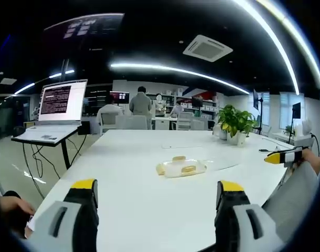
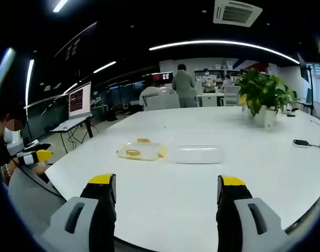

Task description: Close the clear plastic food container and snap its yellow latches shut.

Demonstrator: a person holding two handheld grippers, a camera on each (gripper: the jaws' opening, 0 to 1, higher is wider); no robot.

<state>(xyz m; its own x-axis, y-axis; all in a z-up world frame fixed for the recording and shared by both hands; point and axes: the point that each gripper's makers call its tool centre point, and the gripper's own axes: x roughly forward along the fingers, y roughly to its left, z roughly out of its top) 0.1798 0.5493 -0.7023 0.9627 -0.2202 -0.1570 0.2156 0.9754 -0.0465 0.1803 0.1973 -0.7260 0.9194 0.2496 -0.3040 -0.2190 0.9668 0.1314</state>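
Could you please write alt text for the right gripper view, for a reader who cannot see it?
A clear plastic lid with yellow latches lies beside a clear container on a white table. The right gripper hangs open above the near edge, and a potted plant stands at the far right.

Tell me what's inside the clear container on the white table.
The clear container looks empty in the right gripper view: only the white table shows through its walls. Its lid, with yellow latches, lies beside it. Anything small or clear inside cannot be told at this distance.

laptop screen shows lines of text, too small to read
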